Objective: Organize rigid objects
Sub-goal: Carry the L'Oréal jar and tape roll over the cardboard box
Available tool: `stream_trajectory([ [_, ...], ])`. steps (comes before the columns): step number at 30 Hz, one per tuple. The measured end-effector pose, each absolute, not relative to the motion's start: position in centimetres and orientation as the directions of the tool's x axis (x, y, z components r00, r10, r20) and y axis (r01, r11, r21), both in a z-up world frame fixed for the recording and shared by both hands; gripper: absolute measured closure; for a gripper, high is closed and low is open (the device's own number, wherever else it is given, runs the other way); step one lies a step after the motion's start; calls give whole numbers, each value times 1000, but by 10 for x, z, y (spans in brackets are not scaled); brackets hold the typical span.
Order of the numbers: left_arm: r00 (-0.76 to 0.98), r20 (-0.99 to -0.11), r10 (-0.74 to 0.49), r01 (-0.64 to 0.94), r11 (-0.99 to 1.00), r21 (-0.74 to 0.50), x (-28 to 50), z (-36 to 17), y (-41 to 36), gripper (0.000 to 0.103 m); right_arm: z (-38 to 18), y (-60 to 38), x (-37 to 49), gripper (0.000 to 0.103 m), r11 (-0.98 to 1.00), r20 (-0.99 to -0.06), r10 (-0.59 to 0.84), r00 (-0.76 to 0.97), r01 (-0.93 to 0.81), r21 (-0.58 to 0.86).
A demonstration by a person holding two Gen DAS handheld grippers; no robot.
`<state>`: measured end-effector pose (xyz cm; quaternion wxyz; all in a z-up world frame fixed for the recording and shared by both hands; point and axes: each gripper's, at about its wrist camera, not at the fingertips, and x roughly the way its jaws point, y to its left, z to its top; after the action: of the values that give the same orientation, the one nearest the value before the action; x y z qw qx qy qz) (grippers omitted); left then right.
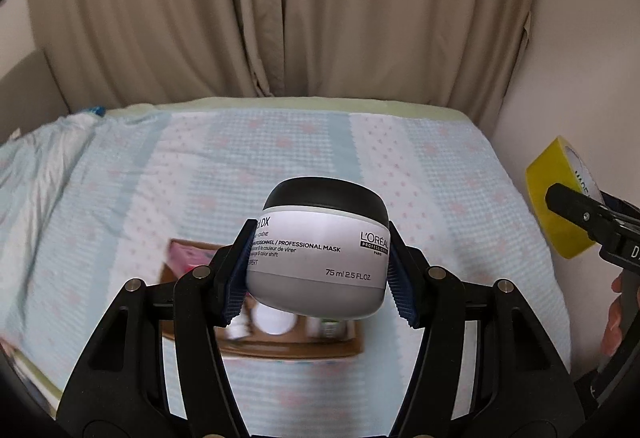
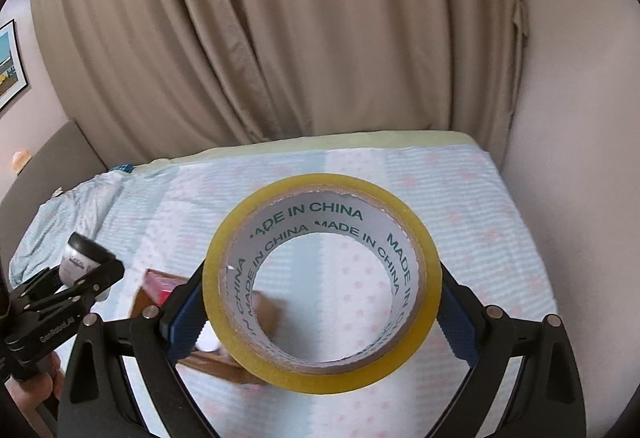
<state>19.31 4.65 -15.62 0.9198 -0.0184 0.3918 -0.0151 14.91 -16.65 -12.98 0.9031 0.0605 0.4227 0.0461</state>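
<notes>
My left gripper [image 1: 318, 278] clamped on a smooth round jar [image 1: 320, 262], my right gripper [image 2: 320, 314] pinching a glossy yellow tape roll [image 2: 416, 250], wooden tray [image 1: 288, 348] holding blurred small items on the textured bedspread [image 1: 400, 166]

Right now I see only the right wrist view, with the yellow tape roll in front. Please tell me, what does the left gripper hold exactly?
Observer: The left gripper is shut on a hair mask jar, grey with a black lid.
Operator: Is the jar upright?
Observer: No, it is tilted, lid leaning away from the camera.
Operator: What is under it?
Observer: A wooden tray on the bed, holding a pink box and small white items, blurred.
</notes>
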Motion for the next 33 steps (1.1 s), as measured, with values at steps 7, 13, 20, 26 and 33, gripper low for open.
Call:
stream_trajectory([
  [7,658,-743,-123,123,991,-56,196,-158,125,47,-140,-88,152,6,981,-793,124,597,49,190],
  [13,604,-783,-148,175,983,-51,213,-185,185,47,-163,-30,158,6,967,-822,94,561,145,210],
  [20,523,-835,-171,177,980,-90,230,-242,230,47,-209,16,171,6,960,-876,113,469,176,218],
  [26,445,-881,-158,173,981,-88,246,-298,242,47,-270,37,190,6,954,-919,150,364,191,232],
  [33,373,-916,-145,190,979,-78,269,-371,243,47,-359,56,211,6,950,-950,183,252,202,237],
])
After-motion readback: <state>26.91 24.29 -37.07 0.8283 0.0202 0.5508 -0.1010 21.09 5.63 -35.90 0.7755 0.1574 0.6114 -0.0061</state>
